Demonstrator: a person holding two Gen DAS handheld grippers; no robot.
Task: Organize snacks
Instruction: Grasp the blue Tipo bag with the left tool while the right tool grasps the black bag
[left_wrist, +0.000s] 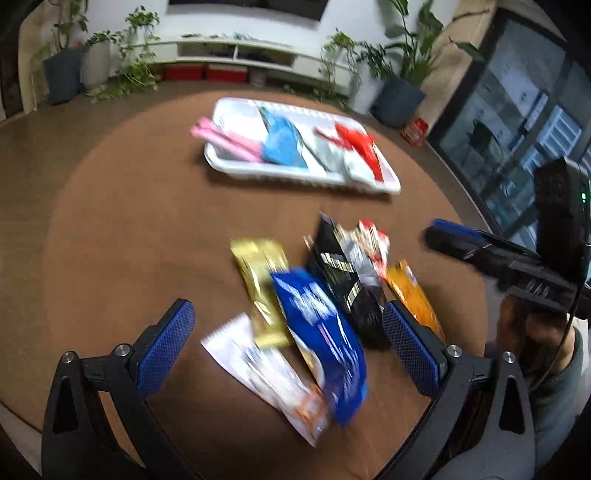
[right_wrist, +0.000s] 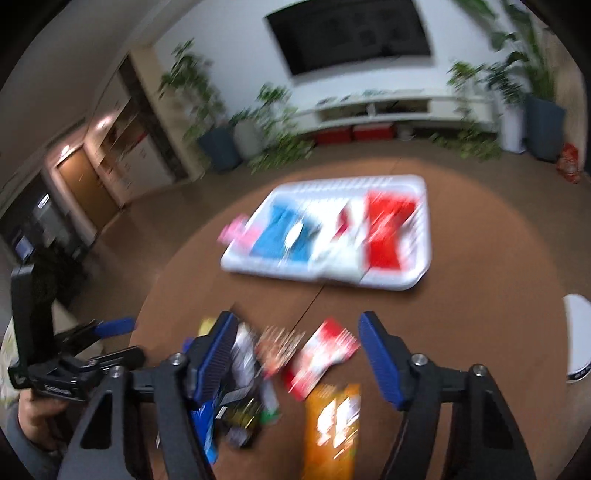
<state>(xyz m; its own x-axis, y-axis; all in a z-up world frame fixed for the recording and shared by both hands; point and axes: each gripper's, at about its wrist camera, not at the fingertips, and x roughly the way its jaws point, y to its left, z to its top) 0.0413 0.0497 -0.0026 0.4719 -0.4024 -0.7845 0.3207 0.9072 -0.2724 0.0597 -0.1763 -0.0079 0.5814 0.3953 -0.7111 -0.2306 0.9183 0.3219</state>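
Near the white rectangular plastic tray (left_wrist: 388, 186) on the brown round table (left_wrist: 147, 221), crinkly foil snack packets (left_wrist: 325, 325) lie heaped; my left tongs (left_wrist: 288, 339) and right tongs (right_wrist: 295, 354) hover spread, empty.

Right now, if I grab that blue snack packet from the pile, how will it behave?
The blue packet looks like thin glossy film, so it will probably flex and sag rather than stay stiff, and may slip in the tongs. It looks flat and likely light. It overlaps the gold packet and white packet, so lifting or pushing it may drag those along.
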